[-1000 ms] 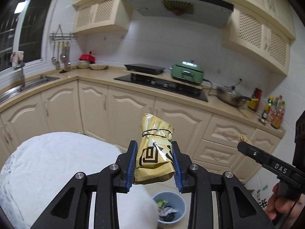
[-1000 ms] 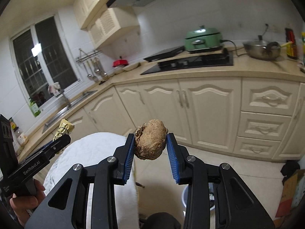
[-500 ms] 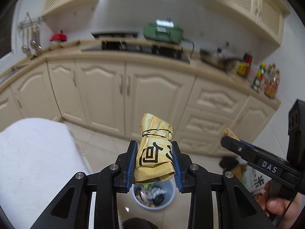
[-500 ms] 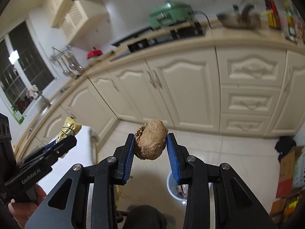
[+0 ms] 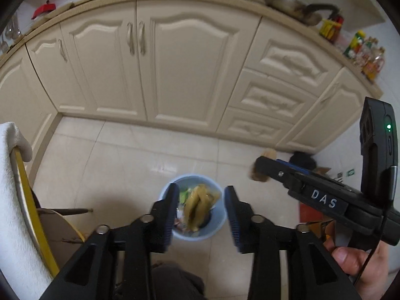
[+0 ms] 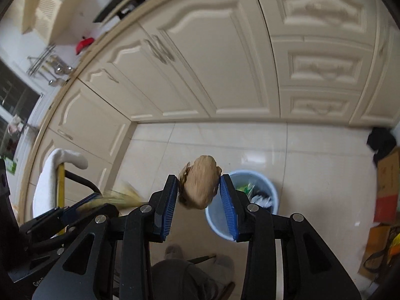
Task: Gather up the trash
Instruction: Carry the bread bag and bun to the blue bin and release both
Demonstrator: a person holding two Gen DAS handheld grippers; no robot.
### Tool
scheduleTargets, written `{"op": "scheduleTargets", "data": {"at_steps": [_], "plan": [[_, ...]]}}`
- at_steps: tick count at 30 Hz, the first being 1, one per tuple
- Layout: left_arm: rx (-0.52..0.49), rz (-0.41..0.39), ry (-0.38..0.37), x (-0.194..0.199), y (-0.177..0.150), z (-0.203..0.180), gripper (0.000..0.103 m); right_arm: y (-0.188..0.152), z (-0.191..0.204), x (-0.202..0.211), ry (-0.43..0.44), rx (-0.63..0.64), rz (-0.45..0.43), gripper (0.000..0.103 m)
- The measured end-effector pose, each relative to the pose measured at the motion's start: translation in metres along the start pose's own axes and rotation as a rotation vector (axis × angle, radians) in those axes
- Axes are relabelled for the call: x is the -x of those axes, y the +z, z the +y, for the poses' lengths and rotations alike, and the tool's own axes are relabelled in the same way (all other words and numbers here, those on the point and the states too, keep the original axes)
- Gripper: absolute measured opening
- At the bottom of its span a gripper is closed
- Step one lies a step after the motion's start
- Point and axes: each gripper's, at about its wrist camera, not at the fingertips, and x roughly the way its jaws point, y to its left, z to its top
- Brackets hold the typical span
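Left gripper (image 5: pixel 201 210) lower centre, jaws opening, pads clear of yellow wrapper (image 5: pixel 197 206), which shows blurred between them, over blue bin (image 5: pixel 217 227). Whether wrapper is airborne or landed: cannot tell.

Right gripper (image 6: pixel 198 201) lower centre, jaws opening; brown lump (image 6: pixel 200 185) between blue pads, seemingly touching both. Bin right of and beyond fingertips.

Pale tiled floor (image 5: pixel 140 160) mid-frame. Cream cabinets (image 5: pixel 190 57) across upper frame. White cloth (image 5: pixel 10 190) left edge.

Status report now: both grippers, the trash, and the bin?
Left gripper opening, yellow wrapper loose, falling over blue bin. Right gripper opening, brown lump between fingers. Nothing blocks bin.
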Motion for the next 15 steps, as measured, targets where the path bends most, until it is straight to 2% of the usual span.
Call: {"op": "scheduleTargets", "data": {"at_steps": [1,3,6,9,13,15], "plan": [[0.0,0.002,-0.001,-0.003,0.006,0.001,0.057,0.0,-0.004,-0.004,-0.001,-0.012,0.005,0.048],[-0.002,-0.021,0.027,-0.005,0.018,0.004,0.083,0.0,-0.007,-0.007,-0.002,-0.026,0.007,0.061],[0.004,-0.058,0.047,-0.003,0.026,0.008,0.099,-0.001,-0.008,-0.004,-0.009,-0.044,-0.003,0.089],[0.012,-0.097,0.085,0.006,0.033,0.011,0.102,0.0,-0.005,0.001,-0.029,-0.052,-0.022,0.103],[0.014,-0.154,0.108,0.026,0.031,0.011,0.102,-0.001,0.005,0.016,-0.05,-0.052,-0.051,0.103],[0.02,-0.183,0.105,0.045,0.013,0.016,0.102,-0.001,0.011,0.022,-0.045,-0.044,-0.059,0.103]]}}
